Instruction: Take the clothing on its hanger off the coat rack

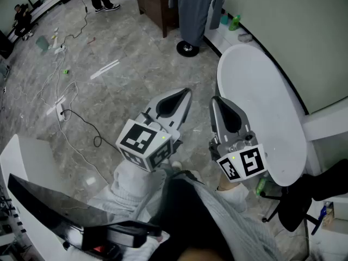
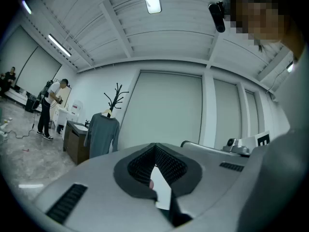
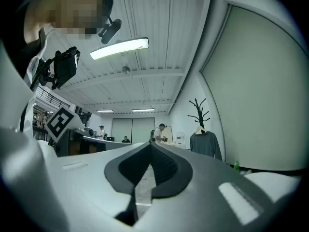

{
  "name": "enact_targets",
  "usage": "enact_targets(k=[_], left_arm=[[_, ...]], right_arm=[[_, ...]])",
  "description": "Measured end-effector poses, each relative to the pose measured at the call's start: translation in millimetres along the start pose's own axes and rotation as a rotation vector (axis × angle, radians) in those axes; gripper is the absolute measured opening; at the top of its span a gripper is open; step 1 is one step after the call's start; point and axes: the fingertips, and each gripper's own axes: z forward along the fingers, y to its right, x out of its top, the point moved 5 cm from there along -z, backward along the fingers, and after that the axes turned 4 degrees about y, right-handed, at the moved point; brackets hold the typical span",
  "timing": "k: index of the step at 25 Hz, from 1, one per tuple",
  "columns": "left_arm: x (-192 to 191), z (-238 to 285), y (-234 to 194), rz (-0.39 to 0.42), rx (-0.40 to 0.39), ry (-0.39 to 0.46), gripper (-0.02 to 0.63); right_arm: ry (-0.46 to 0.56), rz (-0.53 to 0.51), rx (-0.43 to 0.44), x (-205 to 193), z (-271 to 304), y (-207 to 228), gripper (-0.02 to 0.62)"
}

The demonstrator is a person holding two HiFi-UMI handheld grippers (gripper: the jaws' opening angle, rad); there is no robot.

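A grey long-sleeved top [image 1: 197, 7] hangs on a hanger from the black coat rack, whose round base [image 1: 187, 49] stands on the floor well ahead of me. In the left gripper view the top [image 2: 102, 134] hangs under the branching rack [image 2: 116, 95], far off. The right gripper view shows the same top [image 3: 205, 144] and rack [image 3: 198, 111] at a distance. My left gripper [image 1: 187, 91] and right gripper [image 1: 215, 99] are held side by side near my body, pointing toward the rack. Both are shut with nothing between the jaws.
A white oval table [image 1: 261, 113] stands at my right, close beside the right gripper. A wooden cabinet [image 1: 155, 4] is left of the rack, and a green bottle [image 1: 235, 22] stands by the wall. Cables [image 1: 65, 91] trail over the floor at left. A person [image 2: 48, 108] stands far off.
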Motion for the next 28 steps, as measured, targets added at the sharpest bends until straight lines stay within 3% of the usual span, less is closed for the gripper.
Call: enact_targets(k=[8,21,28], left_arm=[[0.0,5.2,-0.9,-0.006,-0.032,-0.017,0.005],[4.6,14.0,-29.3,0.002,0.010,0.018,0.005],[7.8,40.8,-87.7,0.002,0.045,0.010,0.005]], right_arm=[[-0.001,0.003,-0.041,-6.2,-1.4,1.9,0.002],[-0.005,0.011,-0.033,-24.0,29.9,22.8,0.002],[-0.040,0.010,-0.025,-48.1,84.5,45.5,0.002]])
